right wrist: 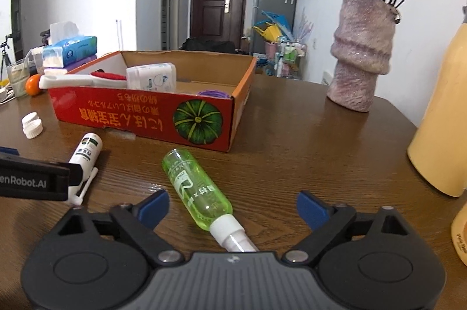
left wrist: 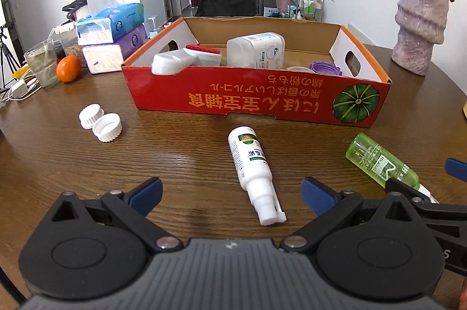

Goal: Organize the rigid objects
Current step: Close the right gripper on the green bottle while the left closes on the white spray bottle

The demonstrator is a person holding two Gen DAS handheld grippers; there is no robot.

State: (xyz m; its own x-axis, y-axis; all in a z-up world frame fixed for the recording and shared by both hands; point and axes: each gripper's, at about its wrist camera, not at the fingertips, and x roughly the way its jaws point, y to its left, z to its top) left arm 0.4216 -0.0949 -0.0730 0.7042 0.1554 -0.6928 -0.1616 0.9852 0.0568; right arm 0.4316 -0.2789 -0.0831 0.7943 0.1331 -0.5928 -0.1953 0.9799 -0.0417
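Two grippers hang low over a brown wooden table [left wrist: 189,152], each with a bottle lying on its side between its blue pads. The left gripper [left wrist: 232,193] stands wide, jaws well apart and touching nothing; the white spray bottle [left wrist: 252,172] lies flat between them, nozzle toward the camera and base pointing to about 11 o'clock. The right gripper [right wrist: 233,206] is also spread — its pads stand clear of the green spray bottle [right wrist: 195,187] on both sides, so nothing is gripped. That bottle lies with its white cap toward the camera and its clear green base aimed at about 11 o'clock. Beyond both bottles, at 12 o'clock in the left wrist view, sits the red cardboard box [left wrist: 256,102] with a pumpkin printed on its near wall; inside it are a white bottle [left wrist: 256,50], a white brush with a red head [left wrist: 186,59] and a purple lid [left wrist: 324,67]. Two white caps [left wrist: 100,121] rest touching each other on the table at 10 o'clock from the left gripper. A pink vase of dried flowers [right wrist: 362,53] stands at 1 o'clock from the right gripper, well apart from the box.
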